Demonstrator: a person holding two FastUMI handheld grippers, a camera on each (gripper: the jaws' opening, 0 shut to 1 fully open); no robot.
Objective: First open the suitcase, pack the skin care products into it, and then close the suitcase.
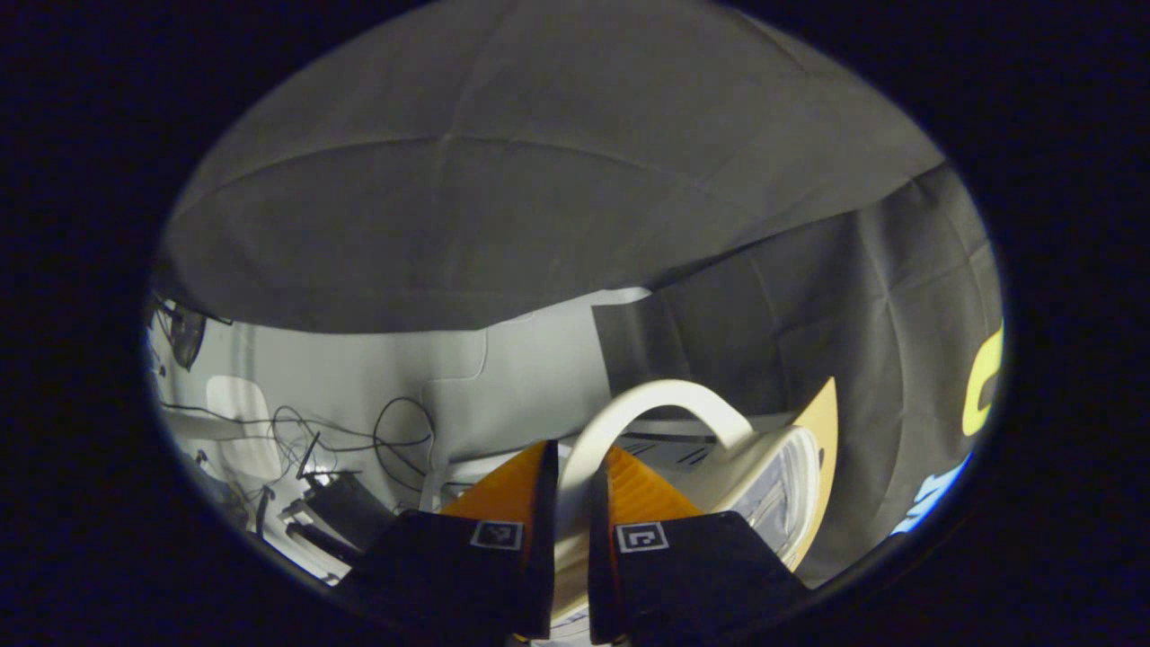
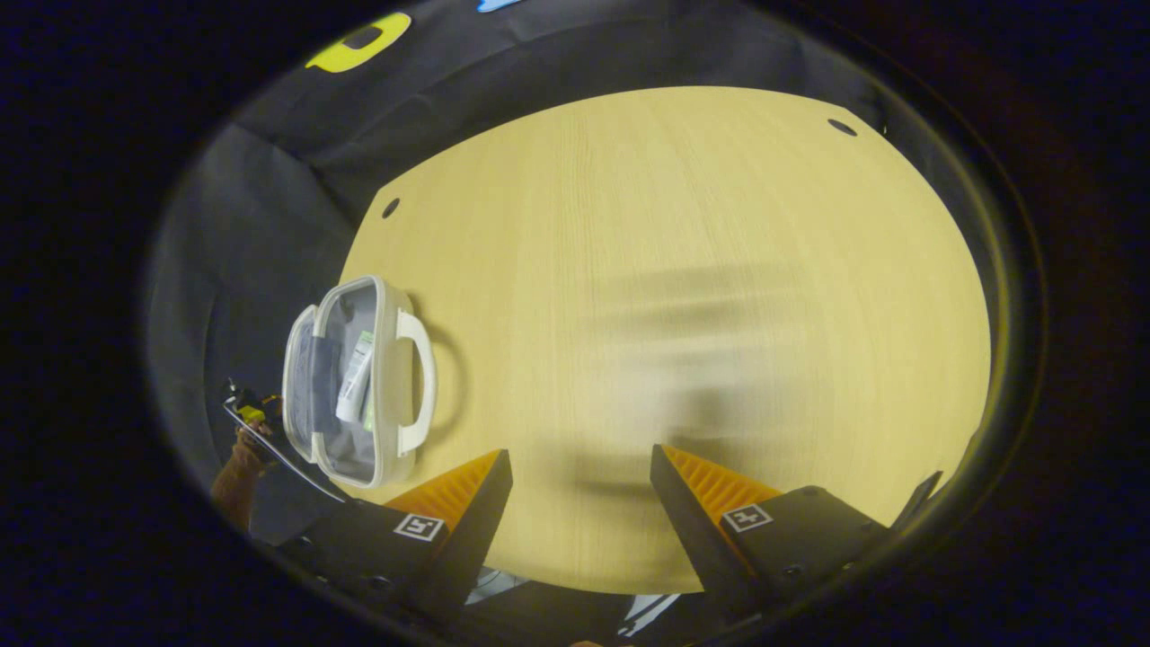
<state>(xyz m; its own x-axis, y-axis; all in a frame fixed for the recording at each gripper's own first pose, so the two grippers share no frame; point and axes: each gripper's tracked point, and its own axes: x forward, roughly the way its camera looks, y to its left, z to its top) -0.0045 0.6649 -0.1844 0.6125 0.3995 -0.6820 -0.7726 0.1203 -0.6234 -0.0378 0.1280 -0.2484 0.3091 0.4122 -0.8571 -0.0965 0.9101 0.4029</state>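
Two hand-held grippers are at work, and they are doing very different things. The left hand-held gripper (image 1: pixel 572 503) has its fingers pressed in on the white handle (image 1: pixel 660 404) of the suitcase (image 1: pixel 773 490), a small clear-walled case with a pale rim. In the left gripper view the handle arches up and away from the fingers and the case body lies just beyond it, over the worktop (image 1: pixel 822 418).

The right gripper view looks down on the same suitcase (image 2: pixel 355 382) near the worktop's (image 2: pixel 683 270) left edge, handle (image 2: pixel 420 382) turned toward the middle of the worktop. A skin care tube (image 2: pixel 356 377) lies inside behind the clear wall. The right hand-held gripper (image 2: pixel 582 503) hangs spread and empty, well apart from the case, to the handle's side.

The lid looks down, so I judge the closing step is in hand. To do it well, keep the pinch square on the handle so the case does not swing, and set it flat. Whether the latches are fastened I cannot tell; the free gripper could press the rim to check.
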